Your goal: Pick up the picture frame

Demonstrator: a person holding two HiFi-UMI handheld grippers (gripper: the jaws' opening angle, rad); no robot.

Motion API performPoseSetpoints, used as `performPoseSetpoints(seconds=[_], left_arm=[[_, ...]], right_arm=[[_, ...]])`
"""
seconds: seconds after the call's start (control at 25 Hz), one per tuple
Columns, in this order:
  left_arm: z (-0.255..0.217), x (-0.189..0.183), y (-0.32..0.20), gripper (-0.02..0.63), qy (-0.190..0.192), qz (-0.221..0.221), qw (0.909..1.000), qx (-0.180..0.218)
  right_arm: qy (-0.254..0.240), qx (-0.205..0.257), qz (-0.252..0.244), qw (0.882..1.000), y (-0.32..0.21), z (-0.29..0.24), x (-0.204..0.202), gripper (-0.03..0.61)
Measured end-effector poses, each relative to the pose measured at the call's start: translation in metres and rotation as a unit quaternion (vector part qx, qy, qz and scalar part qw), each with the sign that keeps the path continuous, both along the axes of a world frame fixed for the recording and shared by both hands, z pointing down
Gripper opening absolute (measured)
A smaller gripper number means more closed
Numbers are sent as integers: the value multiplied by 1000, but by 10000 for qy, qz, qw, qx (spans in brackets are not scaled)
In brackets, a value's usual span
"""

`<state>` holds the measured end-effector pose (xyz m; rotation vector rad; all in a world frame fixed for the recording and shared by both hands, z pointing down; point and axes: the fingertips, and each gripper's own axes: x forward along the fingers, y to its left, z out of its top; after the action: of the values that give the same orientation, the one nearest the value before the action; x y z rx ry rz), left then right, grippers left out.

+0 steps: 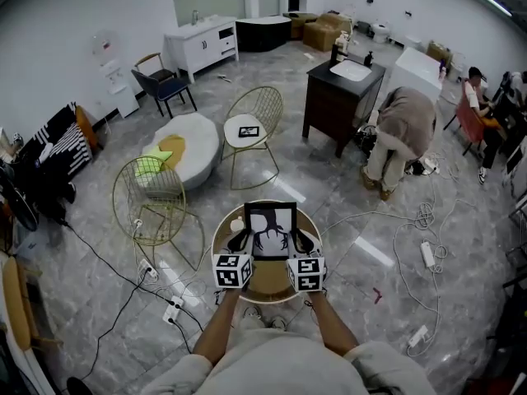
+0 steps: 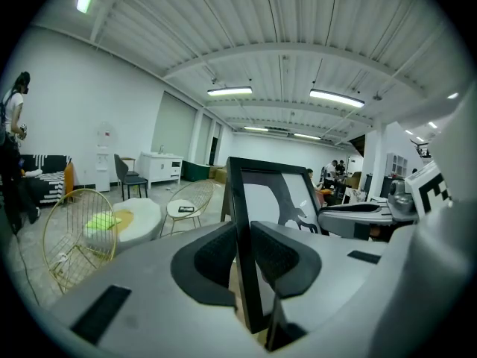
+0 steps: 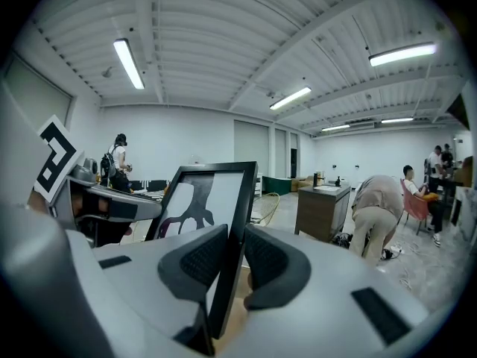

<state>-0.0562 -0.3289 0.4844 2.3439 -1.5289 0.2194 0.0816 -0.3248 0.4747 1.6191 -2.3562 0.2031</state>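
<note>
The frame (image 1: 270, 230) is thin and black, around a white picture with a dark branching figure. It stands upright over the round tabletop (image 1: 268, 283). The left gripper (image 1: 244, 239) is clamped on its left edge, the right gripper (image 1: 300, 239) on its right edge.

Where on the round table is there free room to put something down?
On the round table, bare wood shows nearest you, between left gripper and right gripper. The picture frame hides the far half. A wire chair crowds the left side.
</note>
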Motion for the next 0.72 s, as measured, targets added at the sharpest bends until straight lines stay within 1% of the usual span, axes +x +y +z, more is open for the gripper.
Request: performPoseSetpoints(seconds=[0.44,0.72], left_arm=[[-50,9,-6,63,-43,7,9985,539],[-62,10,-3,63,-83,-24,9979,642]], right_arm=[[-135,454,38,9989,-5,-44,9,75],[-179,550,29,9983,-3,-55,11,74]])
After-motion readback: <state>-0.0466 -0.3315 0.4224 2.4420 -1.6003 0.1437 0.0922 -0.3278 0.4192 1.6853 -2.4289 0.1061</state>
